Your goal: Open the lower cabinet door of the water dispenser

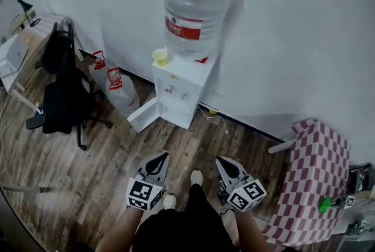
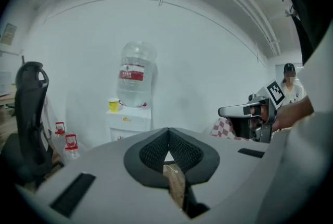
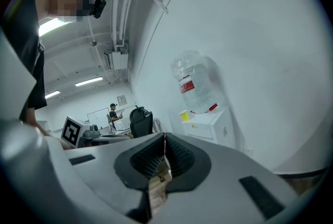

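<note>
- My left gripper point(image 1: 160, 158) has its fingers point(image 2: 154, 151) clenched pad to pad, with nothing between them.
- My right gripper point(image 1: 222, 162) is the same: its fingers point(image 3: 179, 154) are pressed together and hold nothing.
- In the left gripper view, the right gripper point(image 2: 244, 112) shows off to the right of my left fingertips. The two are apart and not touching.
- The water dispenser point(image 1: 179, 89) stands against the white wall, straight ahead of both sets of fingertips and well apart from them. Wooden floor point(image 1: 117, 157) lies in between.
- The lower cabinet door point(image 1: 144, 115) looks swung out from the dispenser's base, toward the left of my left fingertips. Neither gripper touches it.
- From the left gripper the dispenser point(image 2: 128, 121) sits ahead and a little left of the fingertips. From the right gripper it point(image 3: 212, 125) sits ahead and to the right.
- A big water bottle point(image 1: 193, 7) with a red label stands on top of the dispenser, and a yellow cup point(image 1: 160, 56) stands just beside it.
- Far left of my left fingers is a black office chair point(image 1: 61, 92).
- Right of my right fingers is a bench under a red-checked cloth point(image 1: 316, 177).
</note>
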